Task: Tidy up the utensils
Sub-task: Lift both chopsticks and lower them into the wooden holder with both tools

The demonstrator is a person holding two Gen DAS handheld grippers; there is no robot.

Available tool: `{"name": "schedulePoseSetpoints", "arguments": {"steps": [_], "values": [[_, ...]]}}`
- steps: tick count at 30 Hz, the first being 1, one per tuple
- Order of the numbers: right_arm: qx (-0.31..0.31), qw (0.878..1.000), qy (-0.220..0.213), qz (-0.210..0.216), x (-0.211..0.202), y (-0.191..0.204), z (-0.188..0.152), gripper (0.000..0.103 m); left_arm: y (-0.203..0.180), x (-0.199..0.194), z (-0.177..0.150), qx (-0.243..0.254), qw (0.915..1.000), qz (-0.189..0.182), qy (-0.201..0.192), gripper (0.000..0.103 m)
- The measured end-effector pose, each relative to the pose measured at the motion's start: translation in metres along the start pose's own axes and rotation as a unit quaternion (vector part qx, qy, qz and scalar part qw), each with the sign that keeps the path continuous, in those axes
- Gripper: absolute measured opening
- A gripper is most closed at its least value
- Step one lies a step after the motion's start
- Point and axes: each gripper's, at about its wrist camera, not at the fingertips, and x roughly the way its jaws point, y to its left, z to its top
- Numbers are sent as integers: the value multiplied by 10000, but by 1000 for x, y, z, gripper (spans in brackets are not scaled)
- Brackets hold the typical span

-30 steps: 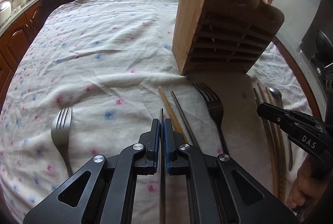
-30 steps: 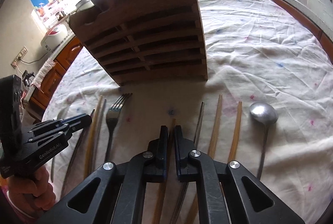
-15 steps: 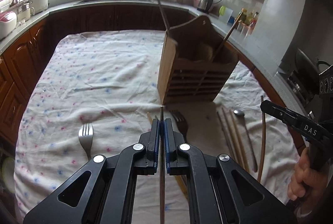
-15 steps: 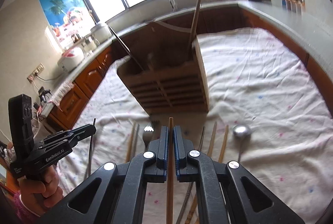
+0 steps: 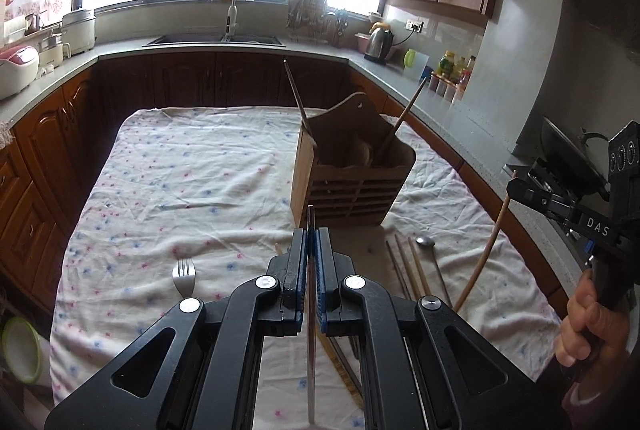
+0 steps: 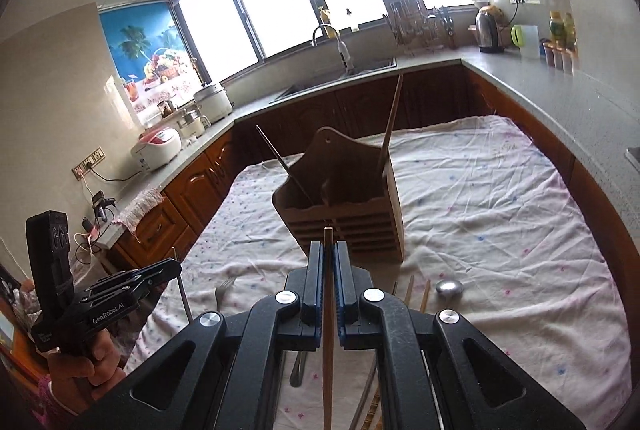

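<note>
Wooden chopstick (image 6: pixel 328 310) pinched in R gripper (image 6: pixel 329 262), metal chopstick (image 5: pixel 311 290) in L gripper (image 5: pixel 311 250), both above cloth (image 5: pixel 192 182) short of holder (image 5: pixel 352 170); only L view shows lone fork (image 5: pixel 183 275), only R view the spoon bowl (image 6: pixel 449 287) clearly.

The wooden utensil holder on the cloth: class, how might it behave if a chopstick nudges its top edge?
The wooden utensil holder is tall on a narrow base, so a high push could tip it. It stands on a wrinkled cloth, so it would probably drag rather than slide. Its slatted front suggests it is fairly light.
</note>
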Motion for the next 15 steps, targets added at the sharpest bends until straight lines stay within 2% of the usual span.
{"name": "schedulePoseSetpoints", "arguments": {"steps": [15], "values": [[-78, 9987, -507, -69, -30, 1, 27, 5, -4, -18, 19, -33, 9991, -79, -409, 3]]}}
